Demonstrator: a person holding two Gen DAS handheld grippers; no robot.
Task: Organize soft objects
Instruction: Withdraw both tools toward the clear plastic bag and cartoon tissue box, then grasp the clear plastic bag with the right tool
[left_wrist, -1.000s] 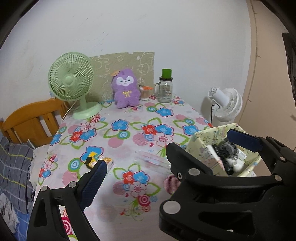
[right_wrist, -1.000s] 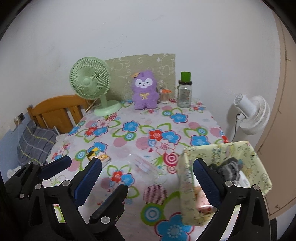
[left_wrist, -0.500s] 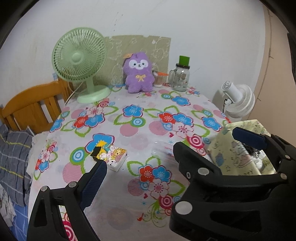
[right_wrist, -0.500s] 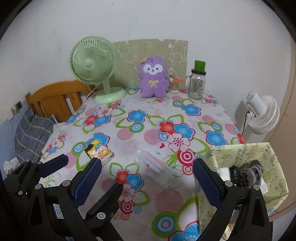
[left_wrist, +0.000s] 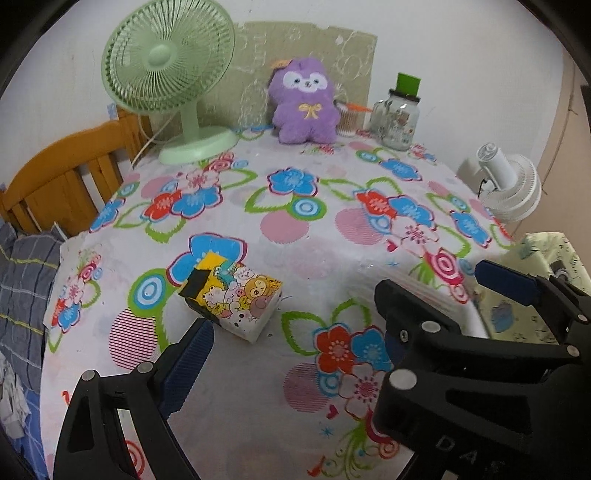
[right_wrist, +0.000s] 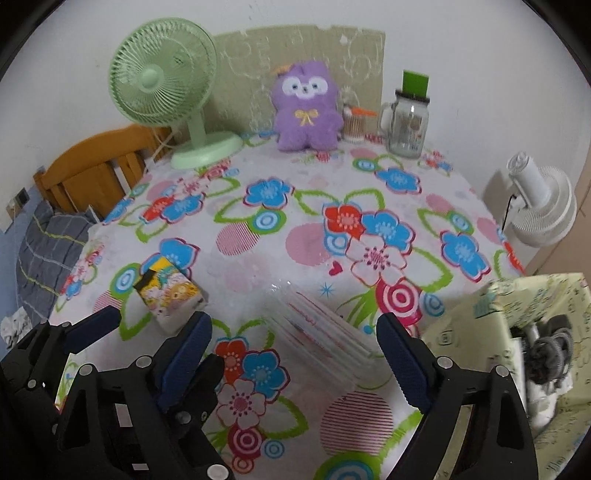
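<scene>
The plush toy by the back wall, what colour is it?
Purple plush toy with a yellow bow; clearest in the right wrist view.

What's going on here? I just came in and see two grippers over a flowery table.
Both are open and hold nothing. The left gripper hangs over the cartoon tissue pack, the right gripper over the clear plastic packet. The patterned box sits to the right; the purple plush stands at the back.

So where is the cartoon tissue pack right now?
The tissue pack lies on the flowered tablecloth near the table's front left, just ahead of the left gripper. In the right wrist view it sits left of the clear plastic packet.
</scene>
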